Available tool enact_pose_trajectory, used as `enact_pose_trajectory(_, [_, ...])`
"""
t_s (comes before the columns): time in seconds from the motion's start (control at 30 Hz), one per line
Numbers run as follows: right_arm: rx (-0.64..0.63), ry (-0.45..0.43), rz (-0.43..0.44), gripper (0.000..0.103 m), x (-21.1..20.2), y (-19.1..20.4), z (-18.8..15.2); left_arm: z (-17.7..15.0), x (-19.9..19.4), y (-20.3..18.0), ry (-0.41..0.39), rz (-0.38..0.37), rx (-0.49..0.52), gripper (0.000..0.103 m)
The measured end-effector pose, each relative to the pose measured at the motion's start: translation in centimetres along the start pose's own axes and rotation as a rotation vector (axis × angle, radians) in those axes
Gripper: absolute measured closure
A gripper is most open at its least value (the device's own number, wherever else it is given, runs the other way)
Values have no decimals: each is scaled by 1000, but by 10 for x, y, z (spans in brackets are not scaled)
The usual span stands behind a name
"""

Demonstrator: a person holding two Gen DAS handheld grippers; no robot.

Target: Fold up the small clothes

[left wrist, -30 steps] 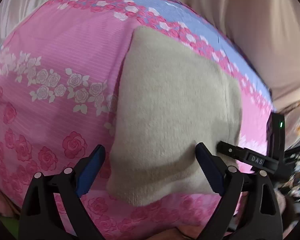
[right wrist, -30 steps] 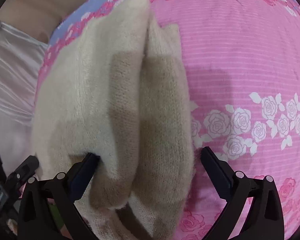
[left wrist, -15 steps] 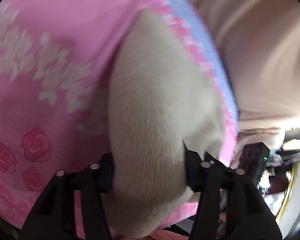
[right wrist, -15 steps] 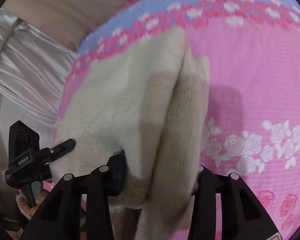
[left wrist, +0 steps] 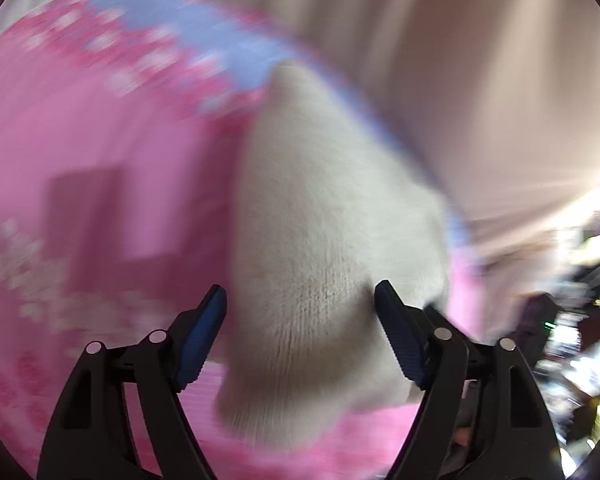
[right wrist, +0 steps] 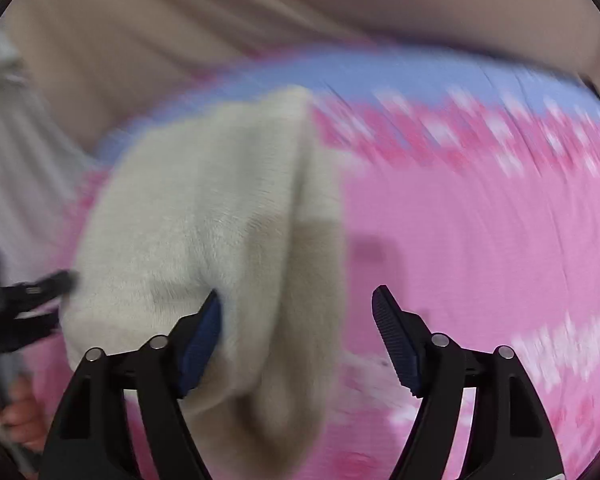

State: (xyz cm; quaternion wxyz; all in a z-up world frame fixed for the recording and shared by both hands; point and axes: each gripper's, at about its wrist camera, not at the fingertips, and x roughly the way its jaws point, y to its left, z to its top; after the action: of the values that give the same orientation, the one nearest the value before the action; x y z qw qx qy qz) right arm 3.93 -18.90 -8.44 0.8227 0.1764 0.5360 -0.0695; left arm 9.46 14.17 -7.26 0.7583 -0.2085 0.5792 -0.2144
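Both views are blurred. A folded cream garment, fuzzy and thick like fleece or soft knit, lies on a pink bedsheet printed with roses and edged by a pale blue band. My left tongs have just been opening; their ribbed blue pads stand apart with the garment's near end between them, the pads off it. My right tongs have also just opened: the garment's rounded folded edge sits by their left pad, bare sheet by the right. I can read no writing.
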Motion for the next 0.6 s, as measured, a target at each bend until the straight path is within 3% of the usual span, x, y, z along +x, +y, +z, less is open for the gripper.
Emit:
enact_pose_trajectory(0.03, [79, 32, 64, 57, 4, -13, -8, -4, 11, 6, 43, 41, -18, 44])
enact_pose_trajectory(0.07, [130, -7, 138, 64, -8, -18, -15, -9, 9, 9, 53, 13, -36, 44])
enact_pose_trajectory(0.13, [38, -83, 79, 75, -41, 3, -21, -16, -13, 1, -11, 41, 18, 41])
enact_pose_trajectory(0.23, [-102, -162, 91, 76, -73, 44, -19, -23, -36, -27, -108, 109, 163, 25])
enact_pose_trajectory(0.3, [-173, -151, 70, 76, -62, 62, -16, -24, -31, -41, -107, 104, 209, 22])
enact_pose_trajectory(0.43, [-236, -40, -59, 74, 4, 55, -28, -29, -1, -51, -79, 206, 273, 22])
enact_pose_trajectory(0.47, [-245, -76, -61, 70, 2, 56, -33, -32, 5, -51, -66, 230, 286, 22])
enact_pose_trajectory(0.53, [-258, -104, -43, 6, -5, 60, -31, -35, 18, -45, -12, 288, 298, 11])
enact_pose_trajectory(0.6, [-271, -53, -14, 5, 11, 64, -26, -38, 31, -32, 26, 310, 278, 11])
